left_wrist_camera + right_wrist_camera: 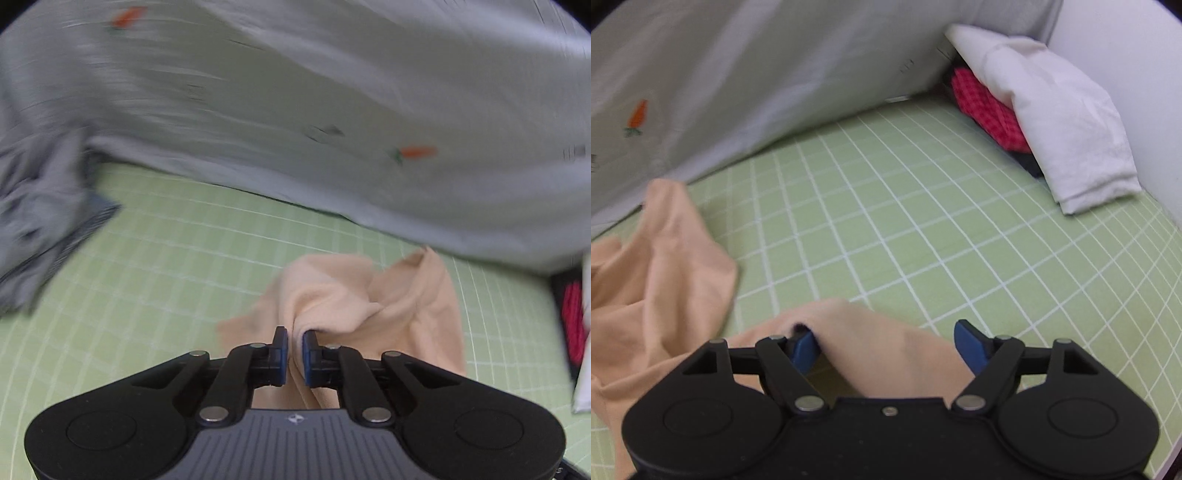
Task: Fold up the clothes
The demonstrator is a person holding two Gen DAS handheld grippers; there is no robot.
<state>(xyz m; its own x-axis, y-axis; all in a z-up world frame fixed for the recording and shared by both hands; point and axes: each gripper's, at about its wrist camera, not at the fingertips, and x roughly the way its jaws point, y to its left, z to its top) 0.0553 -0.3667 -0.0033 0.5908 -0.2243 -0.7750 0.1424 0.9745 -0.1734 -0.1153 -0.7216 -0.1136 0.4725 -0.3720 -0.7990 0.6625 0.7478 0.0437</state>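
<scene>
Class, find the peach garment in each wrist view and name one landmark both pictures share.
Left wrist view: the peach garment sits low at centre, bunched and pinched in the shut left tool.
Right wrist view: it fills the lower left, one fold running between the open right tool's fingers.
Shared landmark: the green grid mat.

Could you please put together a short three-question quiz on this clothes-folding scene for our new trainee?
1. True or false: the left gripper is shut on the peach garment.
2. How do the right gripper's jaws stand? A) clamped tight B) wide apart, with peach cloth between them C) out of view
3. What lies on top of the red checked cloth at the far corner of the green grid mat?

Key: 1 true; 2 B; 3 a folded white cloth.
</scene>
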